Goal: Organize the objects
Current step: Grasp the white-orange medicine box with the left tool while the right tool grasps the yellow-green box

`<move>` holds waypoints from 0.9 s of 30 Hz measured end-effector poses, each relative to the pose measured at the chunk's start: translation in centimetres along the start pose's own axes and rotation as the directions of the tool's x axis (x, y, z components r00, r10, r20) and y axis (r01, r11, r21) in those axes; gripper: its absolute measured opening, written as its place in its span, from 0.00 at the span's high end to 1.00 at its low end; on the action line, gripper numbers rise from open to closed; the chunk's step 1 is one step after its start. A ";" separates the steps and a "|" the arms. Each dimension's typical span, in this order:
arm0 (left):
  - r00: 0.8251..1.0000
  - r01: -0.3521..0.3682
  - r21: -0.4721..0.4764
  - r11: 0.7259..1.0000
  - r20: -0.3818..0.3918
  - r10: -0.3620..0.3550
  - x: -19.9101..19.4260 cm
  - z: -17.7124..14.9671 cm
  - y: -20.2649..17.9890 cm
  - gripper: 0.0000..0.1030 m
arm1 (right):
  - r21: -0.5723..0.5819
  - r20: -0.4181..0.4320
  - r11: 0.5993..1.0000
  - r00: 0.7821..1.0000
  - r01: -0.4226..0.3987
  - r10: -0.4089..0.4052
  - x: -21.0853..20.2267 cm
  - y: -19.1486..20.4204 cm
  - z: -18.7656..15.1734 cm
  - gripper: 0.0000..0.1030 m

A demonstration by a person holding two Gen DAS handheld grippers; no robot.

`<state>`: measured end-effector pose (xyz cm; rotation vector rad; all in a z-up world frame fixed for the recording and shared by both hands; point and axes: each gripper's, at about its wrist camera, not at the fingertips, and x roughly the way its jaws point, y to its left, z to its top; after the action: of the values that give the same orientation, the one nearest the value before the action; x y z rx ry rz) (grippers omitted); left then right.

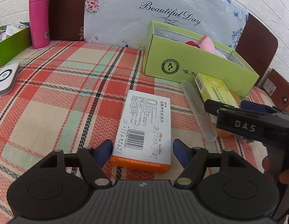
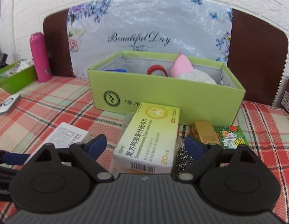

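Only right wrist shows green packet [image 2: 230, 137].

Even, bright indoor light; soft shadows. Strong fisheye bending, dark corners. Right wrist view slightly blurred.

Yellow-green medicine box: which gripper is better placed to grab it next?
Right. The right gripper straddles the yellow-green medicine box, jaws open either side. The left gripper frames the white medicine box instead.
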<state>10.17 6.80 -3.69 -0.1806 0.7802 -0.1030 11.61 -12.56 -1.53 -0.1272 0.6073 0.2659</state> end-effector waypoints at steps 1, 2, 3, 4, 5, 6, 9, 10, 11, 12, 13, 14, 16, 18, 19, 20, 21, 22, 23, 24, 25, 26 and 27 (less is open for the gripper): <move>1.000 -0.001 -0.001 1.000 0.000 0.001 0.1 0.1 0.1 0.28 | -0.010 0.000 1.000 1.000 0.001 -0.001 0.1 0.1 -0.1 0.29; 1.000 0.002 -0.001 1.000 0.000 -0.002 0.2 0.2 0.1 0.28 | -0.018 0.000 1.000 1.000 -0.001 0.001 0.0 0.2 -0.2 0.29; 1.000 0.004 -0.002 1.000 0.000 -0.004 0.3 0.2 0.1 0.28 | -0.027 0.008 1.000 1.000 -0.004 0.004 -0.3 0.3 -0.3 0.30; 1.000 0.006 -0.002 1.000 0.002 -0.006 0.3 0.3 0.2 0.28 | -0.038 0.018 0.999 1.000 -0.002 0.003 -0.7 0.4 -0.4 0.32; 1.000 0.009 0.000 1.000 0.003 -0.009 0.4 0.2 0.2 0.28 | -0.054 0.032 0.999 1.000 0.002 -0.001 -1.1 0.5 -0.5 0.33; 1.000 0.011 0.002 1.000 0.005 -0.011 0.4 0.2 0.2 0.28 | -0.078 0.049 0.997 0.999 0.012 -0.008 -1.7 0.7 -0.7 0.35; 0.999 0.039 0.021 0.999 -0.001 -0.039 0.2 -0.1 0.0 0.31 | -0.150 0.095 0.988 0.995 0.025 -0.011 -3.9 1.2 -1.6 0.36; 0.998 0.055 0.030 0.998 -0.008 -0.055 0.0 -0.2 -0.2 0.31 | -0.157 0.097 0.988 0.995 0.012 0.003 -4.7 1.1 -2.0 0.36; 0.997 0.073 0.041 0.997 -0.013 -0.072 -0.2 -0.4 -0.4 0.31 | -0.154 0.093 0.988 0.995 -0.006 0.021 -5.6 0.8 -2.5 0.36; 0.996 0.091 0.060 0.994 -0.020 -0.090 -0.5 -0.7 -0.7 0.31 | -0.146 0.088 0.989 0.995 -0.030 0.043 -6.6 0.5 -3.0 0.36; 0.994 0.105 0.084 0.991 -0.029 -0.103 -0.8 -1.0 -1.1 0.31 | -0.138 0.086 0.989 0.994 -0.050 0.062 -7.6 0.1 -3.6 0.36; 0.992 0.120 0.110 0.987 -0.039 -0.116 -1.1 -1.4 -1.6 0.31 | -0.128 0.084 0.990 0.994 -0.062 0.073 -8.6 -0.3 -4.2 0.36; 0.987 0.155 0.150 0.976 -0.062 -0.147 -1.6 -2.2 -2.2 0.31 | -0.108 0.073 0.991 0.993 -0.082 0.090 -10.9 -1.5 -5.7 0.36; 0.983 0.177 0.177 0.968 -0.077 -0.166 -2.1 -3.0 -2.8 0.32 | -0.098 0.054 0.993 0.995 -0.073 0.078 -12.5 -2.6 -7.2 0.36; 0.983 0.178 0.187 0.966 -0.078 -0.166 -2.3 -3.3 -3.0 0.32 | -0.093 0.036 0.994 0.997 -0.059 0.062 -13.1 -3.0 -8.0 0.36; 0.983 0.178 0.193 0.965 -0.079 -0.166 -2.5 -3.5 -3.1 0.32 | -0.088 0.016 0.995 0.999 -0.036 0.038 -13.6 -3.4 -8.9 0.36; 0.983 0.181 0.193 0.964 -0.079 -0.168 -2.7 -3.6 -3.2 0.32 | -0.085 -0.006 0.996 1.000 -0.009 0.009 -13.9 -3.8 -9.7 0.36; 0.982 0.183 0.193 0.964 -0.080 -0.170 -2.8 -3.7 -3.3 0.32 | -0.076 -0.027 0.997 1.000 0.006 -0.009 -14.1 -4.2 -10.5 0.37; 0.982 0.186 0.192 0.964 -0.079 -0.173 -3.0 -3.8 -3.3 0.32 | -0.058 -0.041 0.998 0.999 0.015 -0.017 -14.4 -4.5 -11.2 0.37; 0.982 0.185 0.191 0.964 -0.079 -0.173 -3.1 -3.9 -3.3 0.32 | -0.035 -0.058 0.999 0.998 0.014 -0.016 -14.5 -4.8 -11.7 0.37; 0.983 0.178 0.188 0.966 -0.079 -0.166 -3.1 -3.9 -3.4 0.30 | -0.014 -0.072 1.000 0.997 0.007 -0.008 -14.6 -5.0 -12.2 0.36; 0.985 0.165 0.186 0.969 -0.077 -0.153 -3.1 -3.9 -3.4 0.30 | -0.002 -0.081 1.000 0.997 0.000 0.000 -14.6 -5.1 -12.3 0.35; 0.988 0.149 0.184 0.972 -0.076 -0.137 -3.0 -3.7 -3.6 0.29 | 0.004 -0.076 1.000 0.997 -0.008 0.009 -14.8 -5.2 -12.5 0.33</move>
<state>5.31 3.33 -3.50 -0.0529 0.8143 -0.3200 -5.38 -23.02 -2.95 -0.1318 0.6842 0.2691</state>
